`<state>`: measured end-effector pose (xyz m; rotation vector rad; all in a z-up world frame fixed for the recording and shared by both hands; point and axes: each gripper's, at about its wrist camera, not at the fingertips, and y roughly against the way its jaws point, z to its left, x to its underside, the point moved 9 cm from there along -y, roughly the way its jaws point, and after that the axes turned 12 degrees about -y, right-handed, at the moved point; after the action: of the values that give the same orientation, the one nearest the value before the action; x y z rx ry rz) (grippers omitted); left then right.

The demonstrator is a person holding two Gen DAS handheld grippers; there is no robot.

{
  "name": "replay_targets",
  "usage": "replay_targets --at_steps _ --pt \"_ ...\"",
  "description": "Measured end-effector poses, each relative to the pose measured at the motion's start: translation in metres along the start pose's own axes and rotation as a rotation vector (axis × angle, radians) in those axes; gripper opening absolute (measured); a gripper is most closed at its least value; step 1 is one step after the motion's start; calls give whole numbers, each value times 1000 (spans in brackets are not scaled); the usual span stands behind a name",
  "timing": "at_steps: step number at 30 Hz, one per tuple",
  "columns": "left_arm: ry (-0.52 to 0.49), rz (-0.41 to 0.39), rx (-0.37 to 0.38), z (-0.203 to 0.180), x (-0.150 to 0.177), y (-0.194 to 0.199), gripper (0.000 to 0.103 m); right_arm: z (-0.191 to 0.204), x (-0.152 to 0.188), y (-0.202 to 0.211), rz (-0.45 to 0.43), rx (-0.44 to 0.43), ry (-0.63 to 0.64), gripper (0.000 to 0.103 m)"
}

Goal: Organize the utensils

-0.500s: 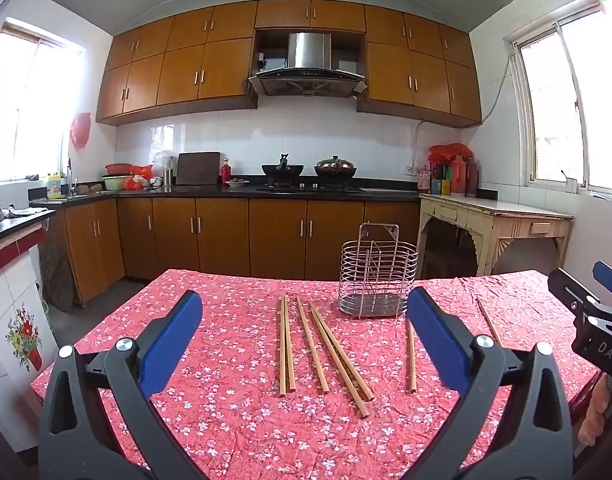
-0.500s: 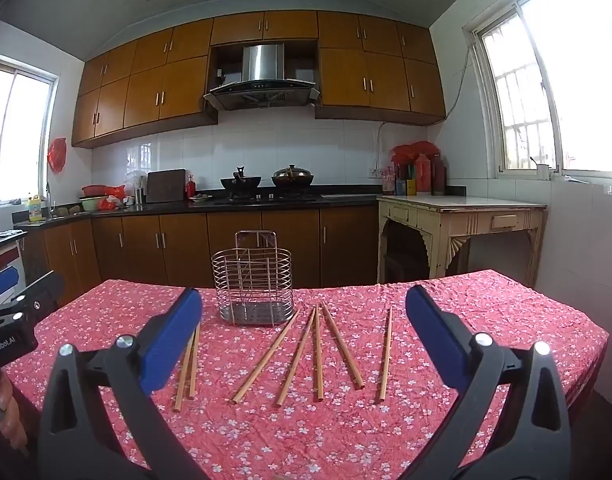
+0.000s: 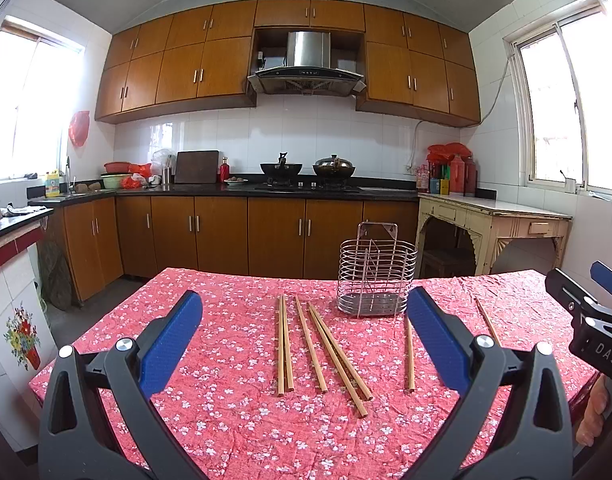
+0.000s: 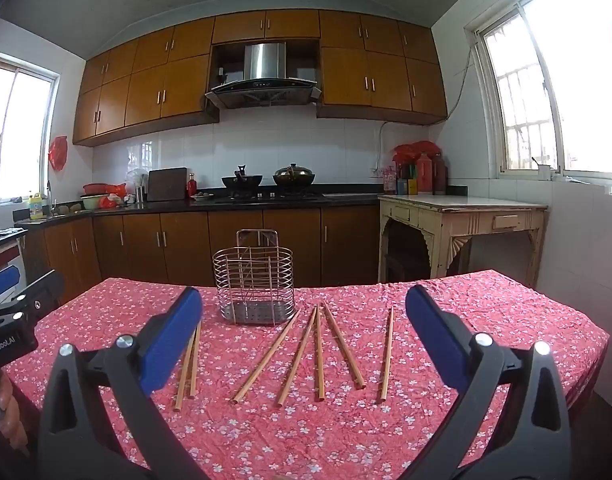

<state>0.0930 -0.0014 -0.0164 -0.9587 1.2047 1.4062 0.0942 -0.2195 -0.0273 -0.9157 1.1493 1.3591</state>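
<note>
Both claws are hanging released above the near table edge, left gripper (image 3: 301, 336) and right gripper (image 4: 303, 334) grasping nothing; chopsticks (image 4: 318, 354) are lying loose just before the wire holder (image 4: 253, 276), awaiting pickup.

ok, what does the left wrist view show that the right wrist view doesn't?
Only left wrist: the right gripper at the right edge, and a flower tile low on the left.
Only right wrist: the left gripper at the left edge.
Both: the empty wire holder, seven chopsticks lying flat on the red floral tablecloth, and the kitchen counters behind. In each view the camera's own gripper is wide open and holds nothing.
</note>
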Motion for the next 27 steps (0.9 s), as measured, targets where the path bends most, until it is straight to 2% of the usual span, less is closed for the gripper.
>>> replay_targets --at_steps 27 --pt "5 5 2 -2 4 1 101 0 0 -2 2 1 -1 99"
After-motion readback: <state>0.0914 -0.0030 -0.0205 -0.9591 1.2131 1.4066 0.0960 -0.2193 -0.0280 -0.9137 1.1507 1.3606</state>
